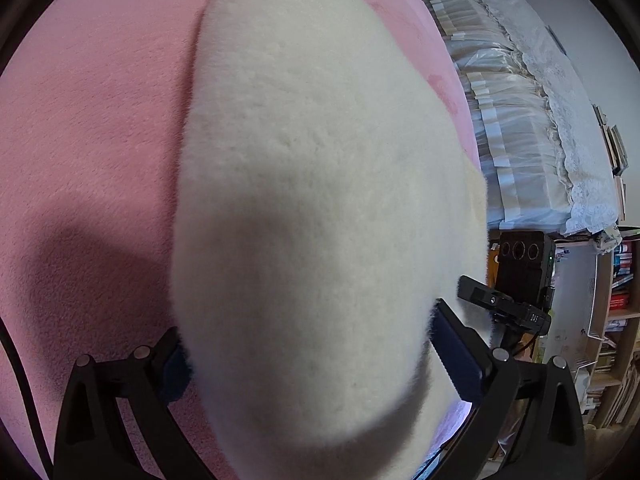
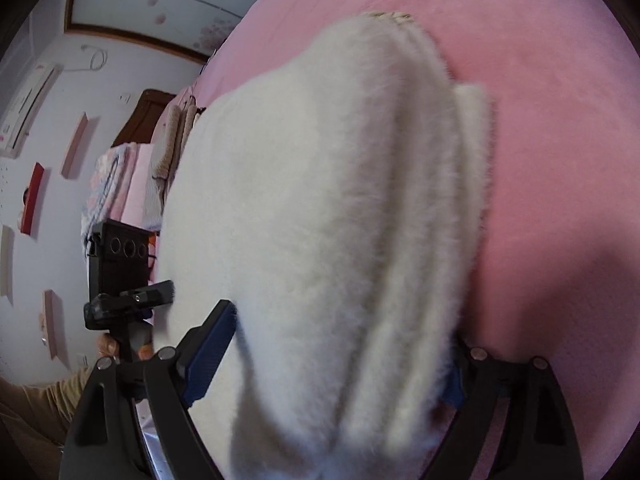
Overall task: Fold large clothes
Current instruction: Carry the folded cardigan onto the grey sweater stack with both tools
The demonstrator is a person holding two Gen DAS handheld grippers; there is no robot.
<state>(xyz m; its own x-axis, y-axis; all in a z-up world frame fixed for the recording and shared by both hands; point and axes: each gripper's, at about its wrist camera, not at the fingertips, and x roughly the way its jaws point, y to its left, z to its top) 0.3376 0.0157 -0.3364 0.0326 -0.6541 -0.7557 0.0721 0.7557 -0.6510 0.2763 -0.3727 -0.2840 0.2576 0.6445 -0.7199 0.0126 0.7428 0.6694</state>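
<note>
A thick white fluffy garment (image 1: pixel 320 184) lies folded in layers on the pink blanket (image 1: pixel 80 120) and fills both views. My left gripper (image 1: pixel 308 328) stands open, its blue-padded jaws wide on either side of the garment's near end, which bulges between them. In the right wrist view the same garment (image 2: pixel 340 200) shows stacked folds on the pink blanket (image 2: pixel 560 120). My right gripper (image 2: pixel 340 328) is open around its near end, and the right pad is partly hidden by the pile. The pads rest beside the pile without squeezing it.
The right gripper's black housing (image 1: pixel 520 272) is beside the garment, and the left one's housing (image 2: pixel 120 264) is held by a hand (image 2: pixel 106 344). A lace-covered bed (image 1: pixel 540 120), bookshelves (image 1: pixel 616 300), stacked bedding (image 2: pixel 120 184) and a wall air conditioner (image 2: pixel 28 112) ring the area.
</note>
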